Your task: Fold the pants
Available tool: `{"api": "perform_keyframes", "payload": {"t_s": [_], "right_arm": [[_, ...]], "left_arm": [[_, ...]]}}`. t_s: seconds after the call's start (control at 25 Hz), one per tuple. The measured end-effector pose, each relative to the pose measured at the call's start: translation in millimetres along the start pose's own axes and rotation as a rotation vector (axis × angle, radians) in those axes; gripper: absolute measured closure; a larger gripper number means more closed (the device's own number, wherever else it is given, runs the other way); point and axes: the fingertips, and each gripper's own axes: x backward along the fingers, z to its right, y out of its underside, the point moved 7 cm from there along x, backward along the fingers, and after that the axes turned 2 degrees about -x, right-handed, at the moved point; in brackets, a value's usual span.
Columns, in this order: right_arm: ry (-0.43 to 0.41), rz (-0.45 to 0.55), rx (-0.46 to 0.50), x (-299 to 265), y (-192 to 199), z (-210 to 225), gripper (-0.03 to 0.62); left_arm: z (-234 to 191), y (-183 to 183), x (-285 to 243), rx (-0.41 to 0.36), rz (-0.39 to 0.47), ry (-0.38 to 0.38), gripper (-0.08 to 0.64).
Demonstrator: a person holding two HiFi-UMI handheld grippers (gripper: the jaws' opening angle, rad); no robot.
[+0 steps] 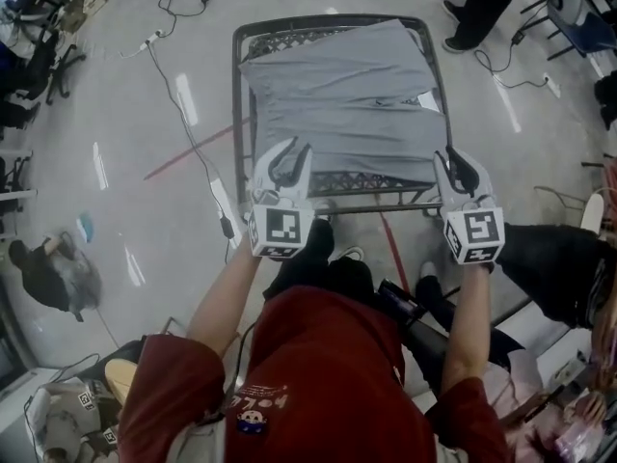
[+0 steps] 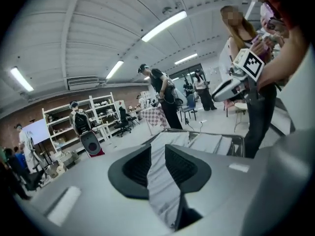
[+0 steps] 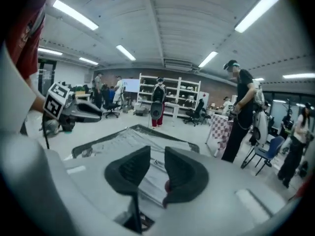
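The head camera looks steeply down from above the person onto the whole surface (image 1: 371, 183), taking in the pants (image 1: 337, 95), with the left gripper (image 1: 282, 157) and right gripper (image 1: 453, 162) at the near edge. Each gripper camera sits low just behind its own jaws, close over that edge, and faces nearly level across the pants into the room. The left gripper view catches the right gripper at its upper right. The right gripper view catches the left gripper at its left. All three views share the surface and pants.

Left tool (image 1: 286, 158), right tool (image 1: 454, 164): ajar (empty).
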Motion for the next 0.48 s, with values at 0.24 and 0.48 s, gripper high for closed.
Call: {"api": "perform_keyframes", "payload": {"t_s": [0.24,0.48], "right_arm": [[-0.165,-0.295,0.21,-27.1,65.5,-7.3,0.452],[-0.284,-0.463,0.303,-50.4,117.6,-18.0,0.436]], "left_arm": [[13.4,47.1,-5.1,-0.133,-0.185,0.123,0.392],[22.7,100.3,-12.4,-0.199,-0.381,0.241,0.339]]}}
